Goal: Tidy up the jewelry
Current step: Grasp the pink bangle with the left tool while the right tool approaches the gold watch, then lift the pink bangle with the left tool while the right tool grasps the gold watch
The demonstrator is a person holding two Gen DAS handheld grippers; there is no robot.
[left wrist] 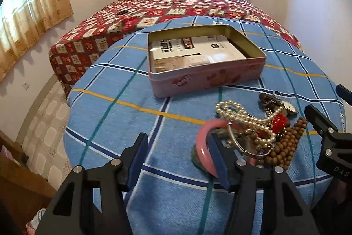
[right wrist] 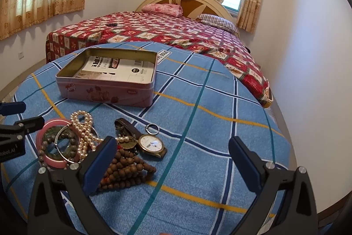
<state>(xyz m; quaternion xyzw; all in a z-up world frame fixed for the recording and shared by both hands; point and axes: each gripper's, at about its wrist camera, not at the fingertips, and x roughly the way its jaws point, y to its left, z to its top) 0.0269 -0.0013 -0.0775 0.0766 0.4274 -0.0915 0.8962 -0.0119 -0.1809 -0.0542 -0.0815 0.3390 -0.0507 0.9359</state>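
Blue checked cloth (right wrist: 198, 124) covers the near end of a bed with a red patterned spread (right wrist: 176, 36). On the cloth sits an open pink tin (right wrist: 105, 91), a printed packet (right wrist: 123, 67) inside it. Nearer lies a jewelry heap: a brown wooden bead strand (right wrist: 127, 171), a pink bangle (right wrist: 47, 142), a white pearl strand (right wrist: 84, 133), a gold-cased wristwatch (right wrist: 151, 144) with white dial, and a small metal ring (right wrist: 153, 128). The left gripper (left wrist: 179, 154) hangs wide open, its right finger just beside the bangle. The right gripper (right wrist: 173, 153) is wide open above the beads and watch.
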